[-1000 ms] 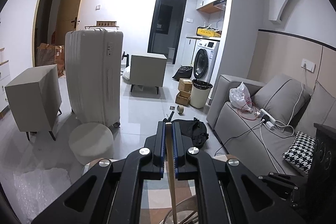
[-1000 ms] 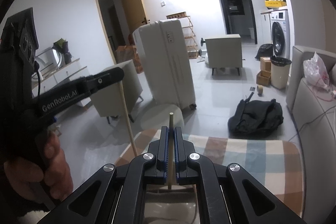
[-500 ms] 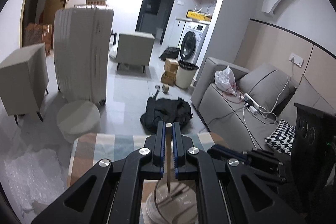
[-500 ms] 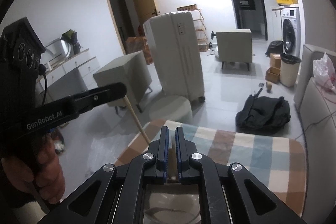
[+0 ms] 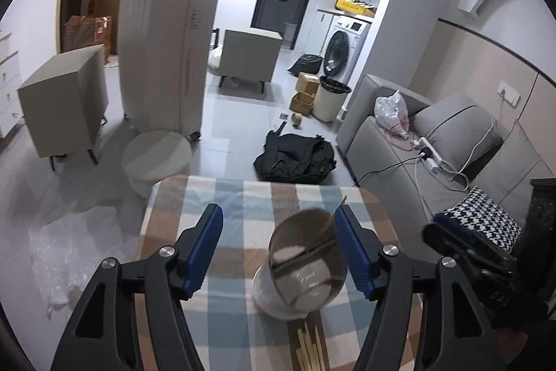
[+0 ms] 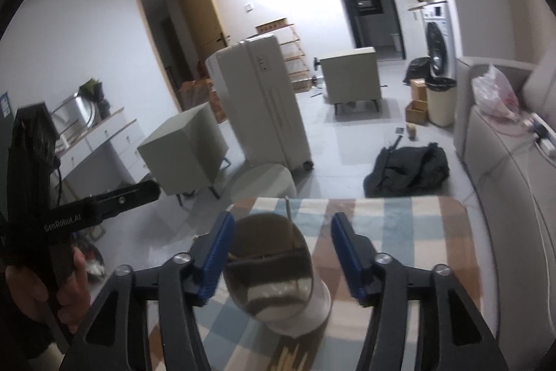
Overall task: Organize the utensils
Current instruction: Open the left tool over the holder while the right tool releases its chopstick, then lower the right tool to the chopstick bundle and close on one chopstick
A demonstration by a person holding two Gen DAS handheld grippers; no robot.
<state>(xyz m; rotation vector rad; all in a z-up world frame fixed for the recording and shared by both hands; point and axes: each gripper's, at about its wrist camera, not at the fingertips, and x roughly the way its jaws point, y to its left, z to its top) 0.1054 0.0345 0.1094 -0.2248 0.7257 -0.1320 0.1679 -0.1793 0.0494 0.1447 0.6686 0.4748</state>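
Observation:
A shiny metal utensil holder (image 5: 299, 284) (image 6: 278, 294) stands on the checked tablecloth (image 5: 226, 197) (image 6: 399, 232). A wooden chopstick (image 5: 338, 206) (image 6: 287, 214) leans inside it, its tip above the rim. My left gripper (image 5: 278, 226) hangs over the holder with its jaws opening, and the blue pads press on nothing. My right gripper (image 6: 281, 244) is also opening above the holder, free of the stick. Several loose chopsticks (image 5: 309, 350) lie on the cloth in front of the holder. In the right wrist view, a hand (image 6: 45, 294) holds the left gripper at the left.
Beyond the table's far edge are a round stool (image 5: 156, 155), a tall white suitcase (image 5: 163, 58) and a black bag (image 5: 295, 155) on the floor. A grey sofa (image 5: 399, 145) runs along the right. Bubble wrap (image 5: 69, 249) lies on the floor at the left.
Each gripper was shut on a chopstick; both have since opened and let go. Both views have tilted down, so the holder now shows below the fingers.

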